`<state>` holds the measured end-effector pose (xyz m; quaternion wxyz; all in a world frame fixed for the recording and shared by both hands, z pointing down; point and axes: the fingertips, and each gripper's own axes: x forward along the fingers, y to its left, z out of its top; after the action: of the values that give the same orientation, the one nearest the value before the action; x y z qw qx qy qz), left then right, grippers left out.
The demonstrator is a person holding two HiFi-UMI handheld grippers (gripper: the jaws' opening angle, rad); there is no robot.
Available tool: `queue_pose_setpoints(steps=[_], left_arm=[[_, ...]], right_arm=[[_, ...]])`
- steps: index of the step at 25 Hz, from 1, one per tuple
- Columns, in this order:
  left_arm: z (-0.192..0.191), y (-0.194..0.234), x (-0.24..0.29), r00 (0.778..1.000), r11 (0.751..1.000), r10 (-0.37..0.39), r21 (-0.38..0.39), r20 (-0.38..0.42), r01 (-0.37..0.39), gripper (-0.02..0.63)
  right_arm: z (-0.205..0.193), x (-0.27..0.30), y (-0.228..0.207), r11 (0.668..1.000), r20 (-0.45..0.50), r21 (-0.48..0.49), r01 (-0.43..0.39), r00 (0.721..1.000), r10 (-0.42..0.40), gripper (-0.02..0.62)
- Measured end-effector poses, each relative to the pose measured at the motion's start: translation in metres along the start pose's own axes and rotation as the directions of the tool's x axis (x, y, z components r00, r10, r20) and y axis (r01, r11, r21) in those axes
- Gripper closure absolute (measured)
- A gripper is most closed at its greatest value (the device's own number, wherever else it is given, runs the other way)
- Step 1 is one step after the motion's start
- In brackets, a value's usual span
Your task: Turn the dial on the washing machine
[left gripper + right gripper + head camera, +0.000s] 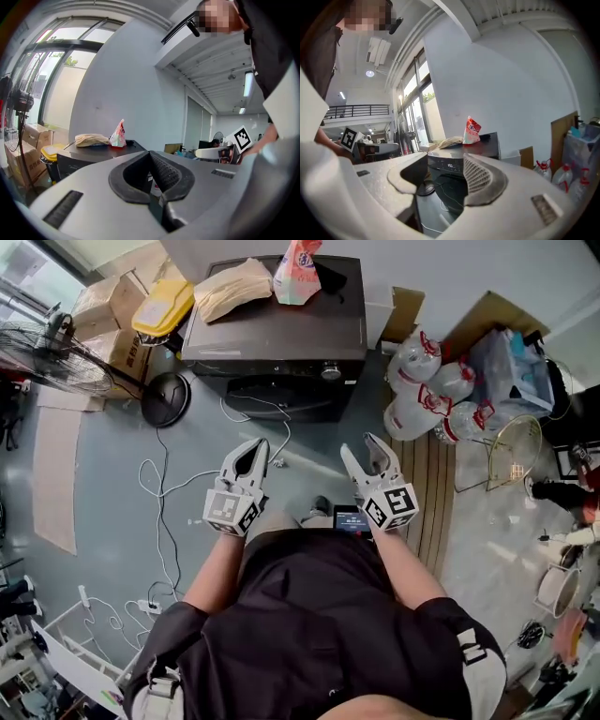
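Head view: left tool [260,443] (jaws together), right tool [359,444] gaping, facing washing machine [281,334].

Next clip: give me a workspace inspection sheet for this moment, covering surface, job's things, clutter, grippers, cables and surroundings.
Surface: grey floor; no worktable seen.
Job's things: dark washing machine ahead; its dial on the front panel is untouched.
Clutter: beige cloth and pink pouch on the machine's top; yellow container to its left.
Grippers: left gripper shut, empty; right gripper open, empty; both short of the machine.
Cables: white cables loose on the floor.
Surroundings: cardboard boxes, standing fan, water bottles.
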<state>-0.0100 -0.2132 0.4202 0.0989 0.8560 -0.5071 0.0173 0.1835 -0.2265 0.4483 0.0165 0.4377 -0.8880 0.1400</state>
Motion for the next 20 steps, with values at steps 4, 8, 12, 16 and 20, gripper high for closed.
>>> queue_pose_setpoints(steps=[4, 8, 12, 16, 20], left_arm=[[0.0, 0.015, 0.024, 1.0, 1.0, -0.007, 0.002, -0.006, 0.007, 0.611], [-0.003, 0.038, 0.048, 1.0, 0.999, -0.026, -0.019, -0.012, 0.025, 0.611], [-0.004, 0.055, 0.068, 0.995, 0.996, -0.093, -0.009, -0.027, 0.093, 0.611], [-0.001, 0.074, 0.087, 0.989, 0.989, -0.145, -0.001, -0.025, 0.145, 0.611], [-0.006, 0.093, 0.104, 0.981, 0.981, -0.192, -0.013, -0.028, 0.191, 0.611]], right_arm=[[-0.008, 0.031, -0.024, 0.983, -0.007, 0.182, -0.004, 1.0, 0.006, 0.356], [-0.017, 0.067, -0.044, 0.882, 0.018, 0.471, -0.029, 1.0, 0.023, 0.356], [-0.019, 0.107, -0.048, 0.762, 0.066, 0.641, -0.091, 0.996, 0.063, 0.356], [-0.036, 0.135, -0.068, 0.627, 0.112, 0.773, -0.097, 0.994, 0.016, 0.356], [-0.067, 0.152, -0.092, 0.48, 0.109, 0.875, -0.06, 0.991, -0.075, 0.356]])
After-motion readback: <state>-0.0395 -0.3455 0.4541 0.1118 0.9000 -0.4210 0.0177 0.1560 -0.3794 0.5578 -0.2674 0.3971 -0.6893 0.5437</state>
